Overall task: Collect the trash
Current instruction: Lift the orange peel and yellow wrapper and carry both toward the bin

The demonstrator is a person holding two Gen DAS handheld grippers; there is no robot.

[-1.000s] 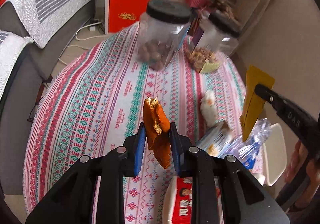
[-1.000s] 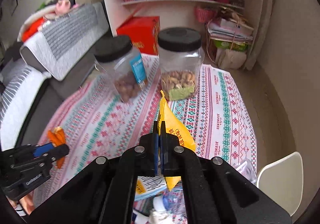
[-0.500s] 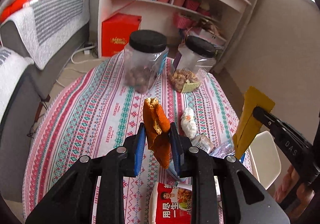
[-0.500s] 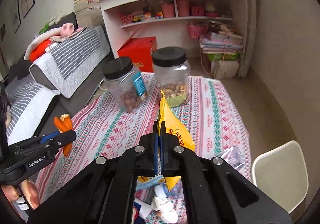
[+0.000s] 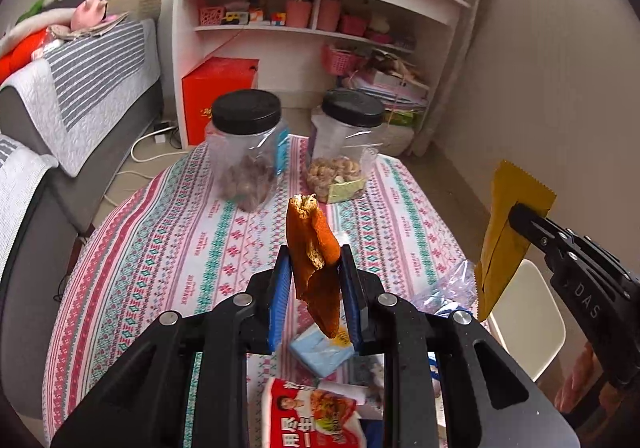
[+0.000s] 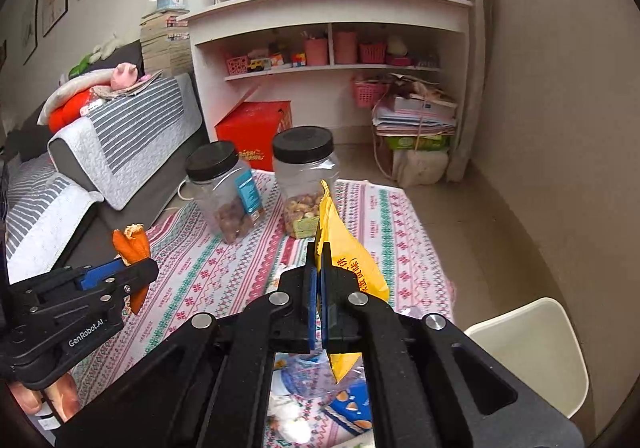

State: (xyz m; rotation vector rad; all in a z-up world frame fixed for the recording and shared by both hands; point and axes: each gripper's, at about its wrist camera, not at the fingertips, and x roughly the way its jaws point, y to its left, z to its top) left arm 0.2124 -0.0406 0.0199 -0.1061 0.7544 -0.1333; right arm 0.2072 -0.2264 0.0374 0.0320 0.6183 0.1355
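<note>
Above the desk [image 5: 168,232] w/ its patterned cloth, both tongs are held up in the air. Left tongs [image 5: 316,288], marked "GenRobot.AI" on the side, are clenched on an orange peel [image 5: 314,260] standing upright btwn the blue pads. Right tongs [image 6: 319,300], marked "DAS", pinch a yellow wrapper [image 6: 344,248] w/ red print too small to read. Two black-lidded jars [image 5: 246,152] of nuts stand at the far end; a red snack pack [image 5: 312,416] w/ Chinese lettering lies below the left tongs, beside a blue packet [image 5: 320,352].
</note>
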